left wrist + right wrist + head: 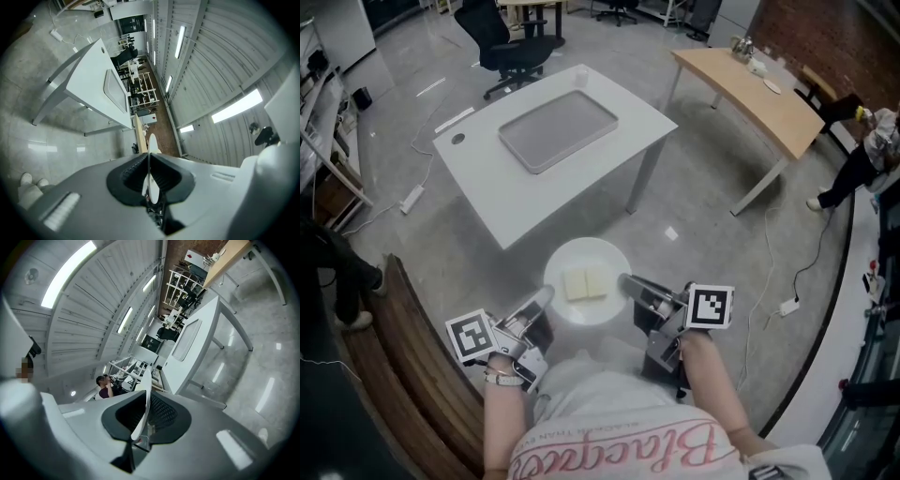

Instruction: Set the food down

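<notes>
A round white plate (600, 260) with two pale yellow food slices (584, 283) hangs in the air in front of me, well short of the white table (487, 192). My left gripper (546, 297) is shut on the plate's left rim and my right gripper (626, 281) is shut on its right rim. In the left gripper view the plate's edge (151, 180) runs between the dark pads (131, 176). The right gripper view shows the same thin rim (142, 411) clamped between its pads (161, 413). A grey tray (558, 128) lies on the table.
A black office chair (514, 45) stands beyond the white table, and a wooden table (759, 94) is at the upper right. A curved wooden bench (403, 366) runs along my left. A person (867, 155) crouches at the far right; cables and a power strip (412, 197) lie on the floor.
</notes>
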Available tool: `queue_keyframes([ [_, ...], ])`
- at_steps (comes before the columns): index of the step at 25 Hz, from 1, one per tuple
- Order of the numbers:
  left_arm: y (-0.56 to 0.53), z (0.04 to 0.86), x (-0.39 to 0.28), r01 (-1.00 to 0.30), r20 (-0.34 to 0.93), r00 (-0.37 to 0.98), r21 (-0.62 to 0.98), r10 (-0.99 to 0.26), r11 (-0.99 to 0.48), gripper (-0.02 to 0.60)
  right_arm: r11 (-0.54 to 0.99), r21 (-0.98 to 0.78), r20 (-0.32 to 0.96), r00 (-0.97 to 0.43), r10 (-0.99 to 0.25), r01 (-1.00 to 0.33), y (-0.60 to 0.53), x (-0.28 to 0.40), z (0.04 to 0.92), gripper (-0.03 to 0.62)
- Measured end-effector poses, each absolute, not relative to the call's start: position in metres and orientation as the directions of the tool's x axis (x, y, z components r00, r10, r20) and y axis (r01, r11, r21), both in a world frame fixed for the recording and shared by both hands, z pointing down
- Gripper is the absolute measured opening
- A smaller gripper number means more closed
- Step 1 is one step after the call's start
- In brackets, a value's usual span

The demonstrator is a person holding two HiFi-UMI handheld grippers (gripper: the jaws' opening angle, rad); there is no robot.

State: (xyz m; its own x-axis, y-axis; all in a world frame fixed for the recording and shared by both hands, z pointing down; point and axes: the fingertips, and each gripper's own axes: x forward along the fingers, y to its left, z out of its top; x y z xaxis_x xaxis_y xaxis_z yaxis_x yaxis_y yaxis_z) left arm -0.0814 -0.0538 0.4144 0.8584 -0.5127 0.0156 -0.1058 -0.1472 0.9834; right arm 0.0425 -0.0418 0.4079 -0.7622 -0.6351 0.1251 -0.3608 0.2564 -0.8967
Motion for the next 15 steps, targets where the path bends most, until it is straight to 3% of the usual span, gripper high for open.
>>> queue_keyframes([
  [15,-0.149,0.427,-0.064,-0.15,0.064,0.83,0.982,-0.554,-0.112,0.015,0.246,-0.913,0.127,-0.799,-0.588,-0.326,-0.145,0.062,0.427,0.029],
])
